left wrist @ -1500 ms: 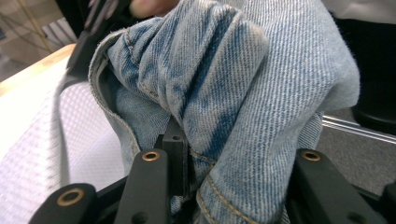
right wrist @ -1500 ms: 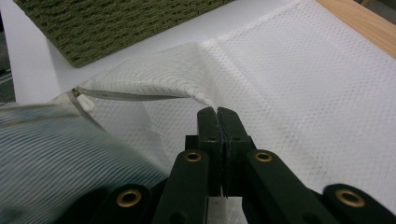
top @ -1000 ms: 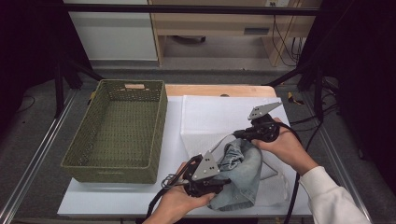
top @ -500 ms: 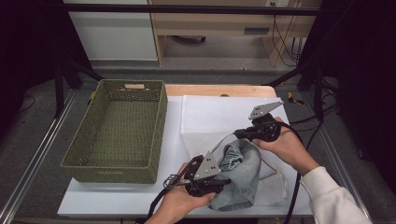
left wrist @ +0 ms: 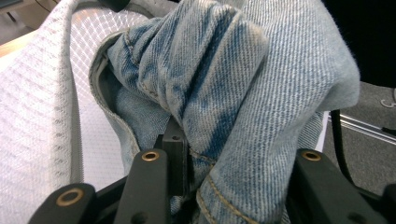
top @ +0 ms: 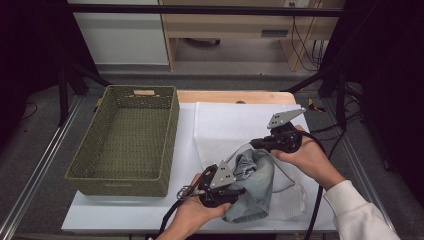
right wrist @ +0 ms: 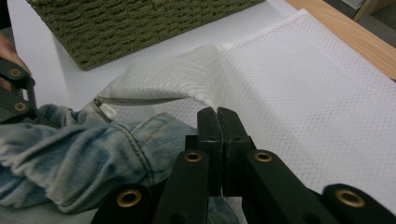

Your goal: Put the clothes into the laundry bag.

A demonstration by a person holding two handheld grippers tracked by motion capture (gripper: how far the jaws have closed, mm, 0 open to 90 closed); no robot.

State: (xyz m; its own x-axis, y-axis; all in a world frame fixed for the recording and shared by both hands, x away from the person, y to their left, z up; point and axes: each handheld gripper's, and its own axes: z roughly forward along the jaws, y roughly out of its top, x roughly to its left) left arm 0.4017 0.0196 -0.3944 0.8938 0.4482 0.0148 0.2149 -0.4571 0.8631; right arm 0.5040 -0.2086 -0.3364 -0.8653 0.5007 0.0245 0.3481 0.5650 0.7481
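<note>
Right tool (right wrist: 218, 122) clamped on white mesh bag (right wrist: 289, 93) edge — denim (right wrist: 84, 154) beside it — green basket (right wrist: 140, 23) beyond.

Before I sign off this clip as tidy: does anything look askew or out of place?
Only the faded blue denim garment: it is bunched, half out of the white mesh laundry bag's opening, clamped in the left tool. The woven green basket sits square.

Black left gripper (top: 235, 187), right gripper (top: 255, 144); grey three-cornered plates; brass rivets; black cables; white sleeve (top: 357, 215).
</note>
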